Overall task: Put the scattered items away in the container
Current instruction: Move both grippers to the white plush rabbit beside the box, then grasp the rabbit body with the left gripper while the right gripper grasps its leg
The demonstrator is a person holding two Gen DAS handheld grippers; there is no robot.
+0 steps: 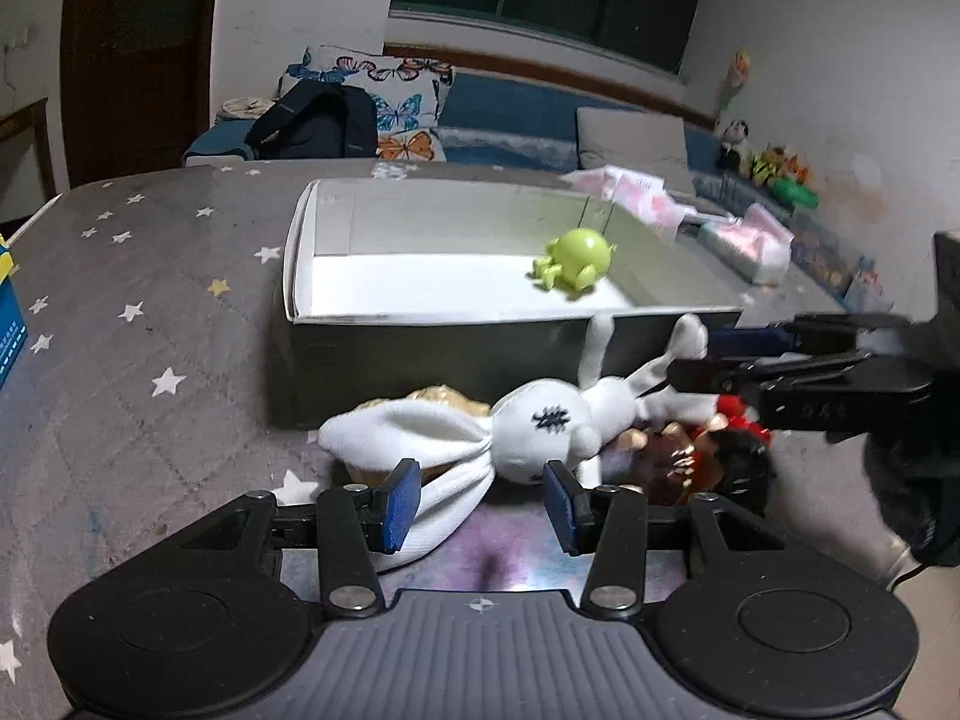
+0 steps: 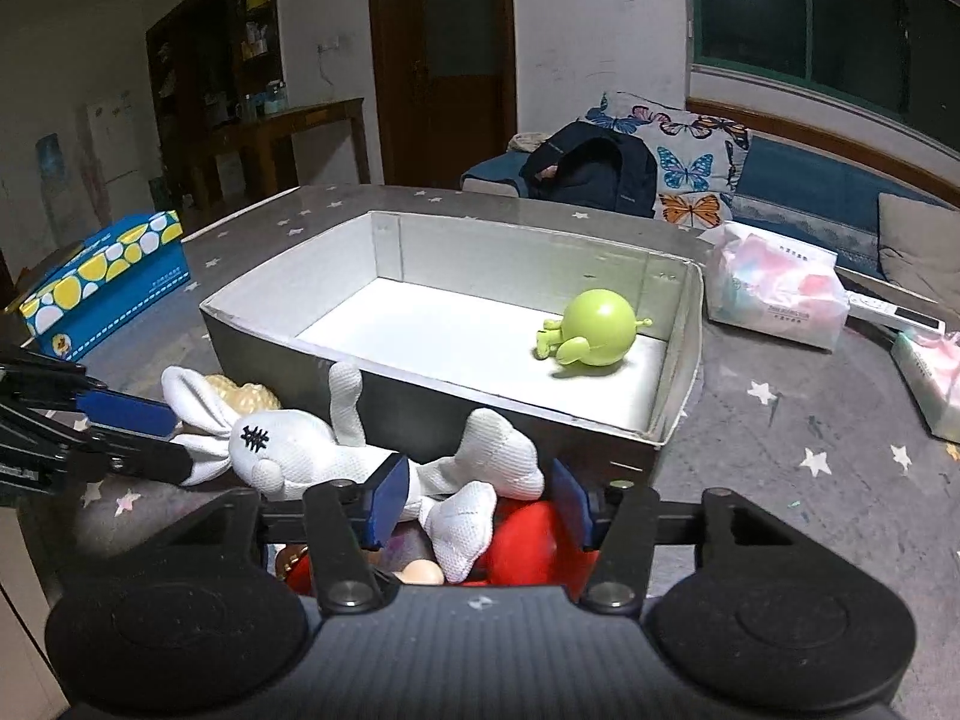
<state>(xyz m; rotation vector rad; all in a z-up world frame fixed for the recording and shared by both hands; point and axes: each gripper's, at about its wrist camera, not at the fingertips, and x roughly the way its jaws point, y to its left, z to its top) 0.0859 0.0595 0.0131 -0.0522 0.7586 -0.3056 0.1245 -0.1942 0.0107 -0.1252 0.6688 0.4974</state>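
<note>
Both open tools [image 1: 480,501] [image 2: 477,501] straddle the white plush rabbit [image 1: 540,426]; next, close, lift it into the box [image 2: 678,414] ahead.

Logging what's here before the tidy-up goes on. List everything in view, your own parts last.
box: one, grey outside, white inside, open, on the table.
green figure: one, lime green, lying inside the box near its right end.
white plush rabbit: one, white with a stitched eye, on the table against the box's near wall.
red toy: one, red, under the rabbit's legs.
tan toy: one, beige, behind the rabbit's ears.
tissue box: one, blue with yellow and white spots, far left.
tissue packs: at least two, pink and white, right of the box.
table: grey cover with stars.
left tongs: open around an ear.
right tongs: open around the legs.
</note>
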